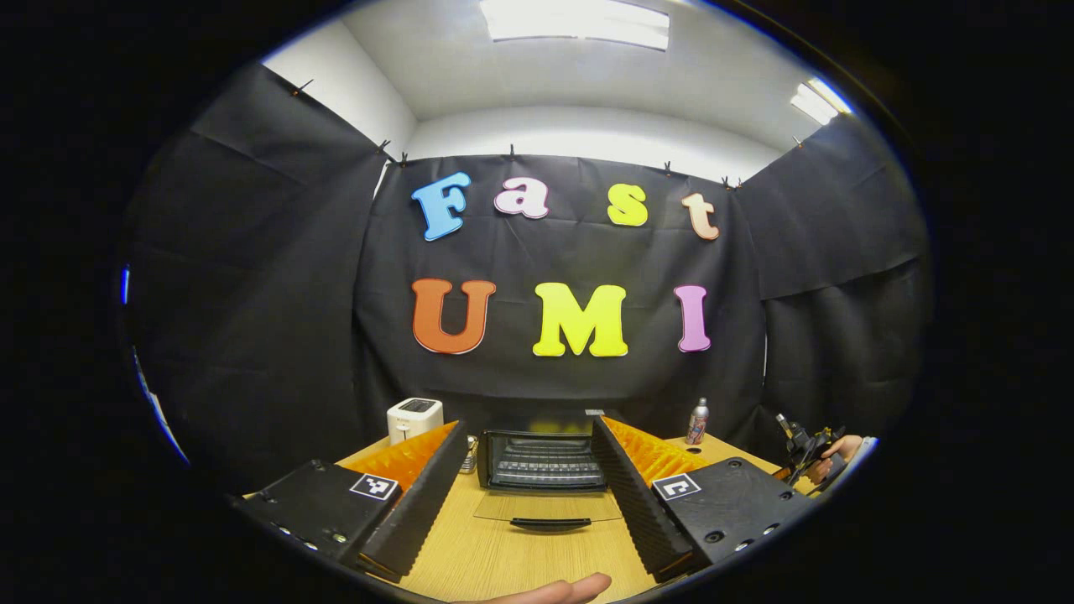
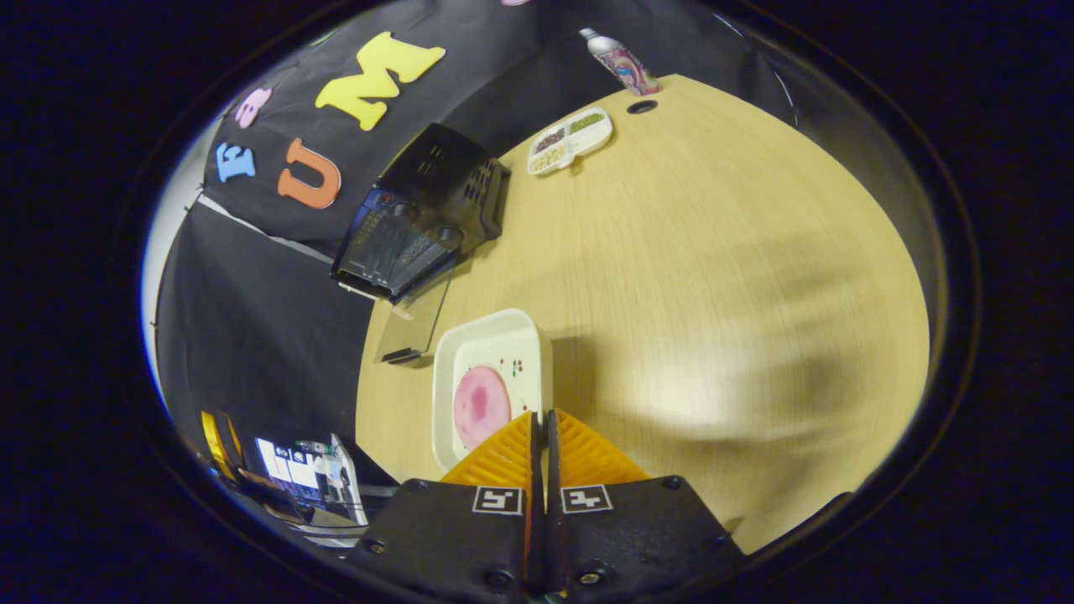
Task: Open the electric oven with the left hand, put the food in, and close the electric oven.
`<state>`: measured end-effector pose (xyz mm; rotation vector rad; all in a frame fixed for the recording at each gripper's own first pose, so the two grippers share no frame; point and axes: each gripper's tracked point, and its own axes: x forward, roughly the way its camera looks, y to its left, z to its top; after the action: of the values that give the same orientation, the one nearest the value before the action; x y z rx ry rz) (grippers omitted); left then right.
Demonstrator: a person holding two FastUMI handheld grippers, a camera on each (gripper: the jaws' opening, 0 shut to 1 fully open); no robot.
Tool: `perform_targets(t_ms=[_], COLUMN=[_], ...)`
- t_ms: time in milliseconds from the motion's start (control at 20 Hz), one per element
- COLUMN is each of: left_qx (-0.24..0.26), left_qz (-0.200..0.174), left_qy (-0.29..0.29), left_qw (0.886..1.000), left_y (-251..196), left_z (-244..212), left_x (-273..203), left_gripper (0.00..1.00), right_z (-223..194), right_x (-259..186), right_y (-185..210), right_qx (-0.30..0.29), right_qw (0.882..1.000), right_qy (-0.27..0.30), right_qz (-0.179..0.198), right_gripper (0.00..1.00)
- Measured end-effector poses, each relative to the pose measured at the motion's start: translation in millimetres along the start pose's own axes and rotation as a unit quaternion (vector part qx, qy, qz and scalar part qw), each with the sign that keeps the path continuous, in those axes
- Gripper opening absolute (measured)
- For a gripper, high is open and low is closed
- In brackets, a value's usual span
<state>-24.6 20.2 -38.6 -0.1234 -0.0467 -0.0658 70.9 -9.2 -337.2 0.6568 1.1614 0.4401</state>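
Left tool (image 1: 537, 495) spread wide before the oven (image 1: 541, 460) at the desk's (image 1: 503, 562) back edge, door (image 1: 547, 510) folded flat, right tool (image 2: 541, 436) pinched together on the tray (image 2: 487, 377) rim, food (image 2: 481, 404) inside, near the left edge.

2 ceiling lights (image 1: 576, 22) glare white overhead, lighting the booth evenly. Fisheye bending curves every edge. Soft, smeared shadows blur across the table (image 2: 738, 277) in the right gripper view.

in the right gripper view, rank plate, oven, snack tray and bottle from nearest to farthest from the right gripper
1. Plate, at the right gripper tips, just left.
2. Oven, upper left, door open.
3. Snack tray, beyond the oven.
4. Bottle, at the far edge.
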Motion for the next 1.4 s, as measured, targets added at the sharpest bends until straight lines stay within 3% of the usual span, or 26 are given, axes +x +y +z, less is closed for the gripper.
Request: perform_targets(t_ms=[200, 550, 850, 950, 1000, 1100, 1150, 1300, 1400], left_qx=[-0.003, -0.005, 0.006, 0.012, 0.016, 0.022, 0.023, 0.022, 0.025], left_qz=[0.02, 0.031, 0.041, 0.045, 0.049, 0.058, 0.062, 0.067, 0.073], left_qy=[-0.006, -0.007, 0.008, 0.019, 0.025, 0.034, 0.038, 0.042, 0.043], left_qw=[1.0, 0.999, 0.999, 0.999, 0.998, 0.997, 0.997, 0.997, 0.996], left_y=[22.7, 52.6, 81.7, 90.4, 95.1, 105.5, 109.4, 117.2, 123.8], left_z=[3.1, -8.1, -24.1, -33.2, -37.2, -42.6, -44.2, -47.7, -46.4], left_x=[-8.1, -10.1, -8.2, -2.7, 0.3, 5.8, 10.2, 19.1, 23.9], left_gripper=[0.94, 0.95, 0.94, 0.94, 0.94, 0.94, 0.94, 0.95, 0.95], right_z=[3.7, 8.3, -0.1, -3.8, -4.5, -0.6, 3.3, 20.0, 34.3], right_x=[-4.5, 15.0, 68.2, 89.5, 100.2, 121.2, 130.6, 154.7, 168.3], right_y=[29.7, 103.1, 159.8, 178.5, 187.7, 202.1, 207.1, 219.1, 225.9], right_qx=[-0.021, -0.025, -0.015, -0.013, -0.009, 0.0, 0.003, 0.021, 0.036], right_qw=[1.0, 0.999, 0.999, 0.999, 0.998, 0.998, 0.999, 0.999, 0.999], right_qy=[-0.007, -0.015, 0.006, 0.016, 0.022, 0.026, 0.022, -0.003, -0.027], right_qz=[-0.003, 0.029, 0.042, 0.047, 0.051, 0.051, 0.047, 0.031, 0.025], right_gripper=[0.0, 0.04, 0.0, 0.07, 0.0, 0.07, 0.0, 0.04, 0.0])
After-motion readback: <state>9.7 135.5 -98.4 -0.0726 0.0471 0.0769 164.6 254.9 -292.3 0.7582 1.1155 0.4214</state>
